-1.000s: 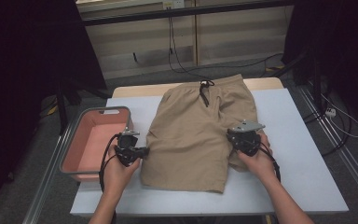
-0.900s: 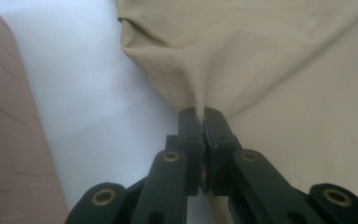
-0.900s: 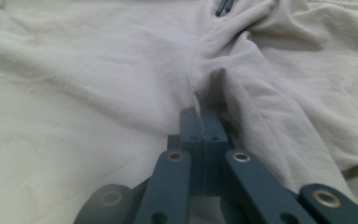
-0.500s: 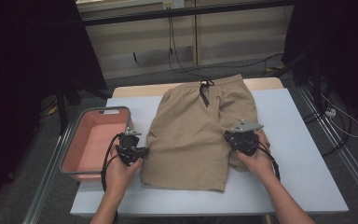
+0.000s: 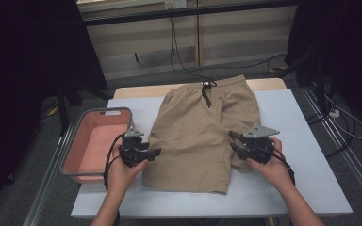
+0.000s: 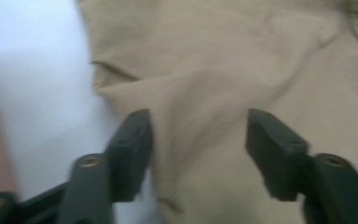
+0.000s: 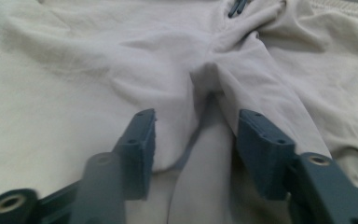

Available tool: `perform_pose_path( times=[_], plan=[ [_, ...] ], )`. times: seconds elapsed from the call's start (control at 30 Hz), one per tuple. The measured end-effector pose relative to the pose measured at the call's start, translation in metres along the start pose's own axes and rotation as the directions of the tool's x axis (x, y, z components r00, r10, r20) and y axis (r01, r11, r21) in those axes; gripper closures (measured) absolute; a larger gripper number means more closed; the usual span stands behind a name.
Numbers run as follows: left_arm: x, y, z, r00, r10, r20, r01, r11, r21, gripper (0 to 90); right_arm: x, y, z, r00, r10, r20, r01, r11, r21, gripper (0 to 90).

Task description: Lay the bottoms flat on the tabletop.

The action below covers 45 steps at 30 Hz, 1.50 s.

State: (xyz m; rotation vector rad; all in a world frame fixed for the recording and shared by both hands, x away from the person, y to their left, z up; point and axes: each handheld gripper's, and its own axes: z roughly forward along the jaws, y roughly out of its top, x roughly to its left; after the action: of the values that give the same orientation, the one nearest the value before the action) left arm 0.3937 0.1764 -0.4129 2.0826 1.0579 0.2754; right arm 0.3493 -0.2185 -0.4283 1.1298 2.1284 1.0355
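With both jaws just opened off the shorts, left hand-held gripper & right hand-held gripper hold nothing; fold released, next: regrip for 2nd fold.

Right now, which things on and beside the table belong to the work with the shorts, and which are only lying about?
Part of the work:
- khaki shorts, flat on the white table
- left gripper, jaws just opened over the shorts' edge
- right gripper, jaws just opened over the fabric

Lying about:
- pink bin
- cables on the floor
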Motion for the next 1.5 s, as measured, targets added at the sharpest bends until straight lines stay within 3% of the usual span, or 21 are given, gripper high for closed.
perform_pose_path(
  times=[0.1, 0.23, 0.43, 0.6, 0.77, 0.93, 0.97, 1.07, 1.17, 1.3, 1.43, 1.5],
  plan=[
    [-0.002, 0.000, 0.005, 0.9999, -0.005, 0.015, 0.005, 0.9999, -0.016, 29.4, -0.002, -0.003, -0.005, 0.9999, 0.015, 0.003, -0.015, 1.000, 0.005, 39.9],
    [-0.001, 0.001, 0.005, 0.9999, -0.005, 0.013, 0.005, 0.9996, -0.028, 24.7, 0.003, -0.005, -0.013, 0.9998, -0.021, 0.001, 0.021, 1.000, 0.008, 33.8],
    [0.000, 0.001, 0.003, 0.9999, 0.002, -0.010, -0.003, 0.9990, -0.046, 22.1, 0.012, -0.015, -0.025, 0.9995, -0.027, -0.018, 0.028, 0.999, 0.020, 34.1],
    [-0.003, 0.002, 0.004, 0.9999, 0.011, -0.003, -0.011, 0.9986, -0.052, 21.1, 0.016, -0.025, -0.032, 0.9988, -0.044, -0.023, 0.045, 0.998, 0.042, 41.1],
    [-0.007, 0.003, 0.007, 0.9997, 0.023, 0.005, -0.023, 0.9988, -0.044, 20.9, 0.017, -0.032, -0.027, 0.9984, -0.052, -0.024, 0.054, 0.996, 0.077, 42.1],
    [-0.008, 0.003, 0.010, 0.9998, 0.019, 0.009, -0.019, 0.9989, -0.043, 20.7, 0.017, -0.043, -0.014, 0.9969, -0.069, -0.038, 0.073, 0.987, 0.142, 40.7],
    [-0.007, 0.003, 0.010, 0.9997, 0.022, 0.011, -0.021, 0.9990, -0.040, 20.8, 0.016, -0.043, -0.013, 0.9972, -0.063, -0.040, 0.068, 0.988, 0.139, 42.6],
    [-0.007, 0.002, 0.011, 0.9997, 0.024, 0.010, -0.023, 0.9993, -0.029, 20.8, 0.012, -0.043, -0.013, 0.9982, -0.056, -0.022, 0.059, 0.987, 0.151, 64.5],
    [-0.008, 0.002, 0.012, 0.9997, 0.023, 0.011, -0.023, 0.9993, -0.031, 20.9, 0.005, -0.043, -0.016, 0.9984, -0.055, -0.016, 0.057, 0.987, 0.148, 78.7],
    [-0.008, 0.003, 0.010, 0.9997, 0.025, 0.008, -0.024, 0.9989, -0.039, 21.1, -0.005, -0.040, -0.027, 0.9984, -0.055, 0.013, 0.053, 0.990, 0.131, 82.8],
    [-0.008, 0.003, 0.010, 0.9997, 0.024, 0.009, -0.024, 0.9988, -0.042, 21.3, -0.025, -0.042, -0.043, 0.9944, -0.043, 0.096, 0.031, 0.992, 0.124, 84.1],
    [-0.008, 0.003, 0.010, 0.9996, 0.026, 0.008, -0.026, 0.9989, -0.038, 21.3, -0.032, -0.047, -0.046, 0.9972, -0.007, 0.075, -0.002, 0.993, 0.116, 83.0]
  ],
)
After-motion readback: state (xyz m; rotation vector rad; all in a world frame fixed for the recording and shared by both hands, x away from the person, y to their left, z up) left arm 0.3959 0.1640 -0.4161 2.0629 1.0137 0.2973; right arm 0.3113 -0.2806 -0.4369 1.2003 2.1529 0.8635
